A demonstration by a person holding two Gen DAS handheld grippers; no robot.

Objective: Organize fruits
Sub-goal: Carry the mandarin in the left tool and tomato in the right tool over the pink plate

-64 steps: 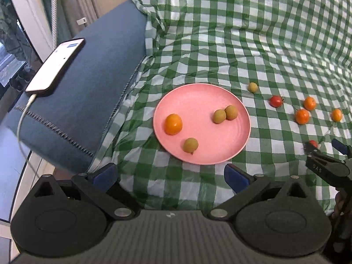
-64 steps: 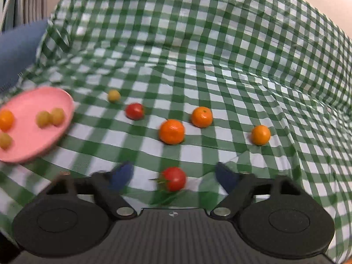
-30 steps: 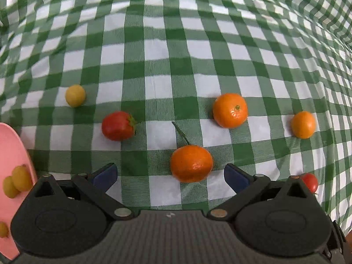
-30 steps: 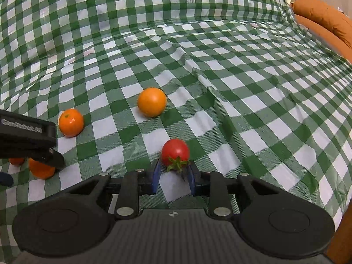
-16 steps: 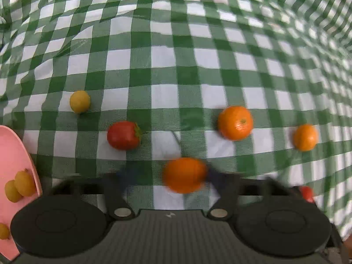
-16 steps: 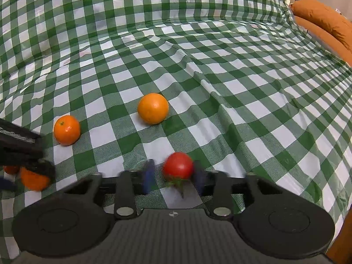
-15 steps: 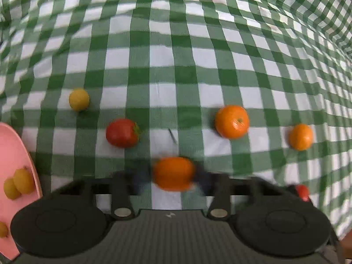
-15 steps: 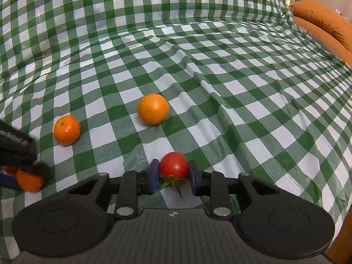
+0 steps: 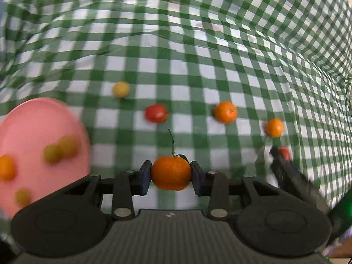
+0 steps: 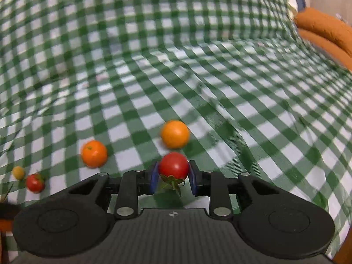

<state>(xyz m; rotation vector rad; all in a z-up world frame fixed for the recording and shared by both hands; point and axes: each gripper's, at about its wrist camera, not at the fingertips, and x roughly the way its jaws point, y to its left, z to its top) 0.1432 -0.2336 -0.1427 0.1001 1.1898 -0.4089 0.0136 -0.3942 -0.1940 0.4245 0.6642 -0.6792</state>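
Tangerine [image 9: 171, 173] clamped across its middle in left claw [image 9: 171, 175], right claw [image 10: 173, 173] pinching soft, bruisable tomato [image 10: 173, 165], right of pink plate [image 9: 33, 114].

Right claw [image 10: 173, 177] clamps red tomato [image 10: 173, 165].

Two fisheye wrist cameras look steeply down along their black two-finger grippers at a green-and-white checked cloth [image 9: 154, 70], close above it. The left view faces the pink round plate [image 9: 33, 118] at its left edge. Both share the loose round orange citrus fruit [image 9: 226, 112] [image 10: 94, 153] and small red tomato [image 9: 156, 113] [image 10: 34, 182].
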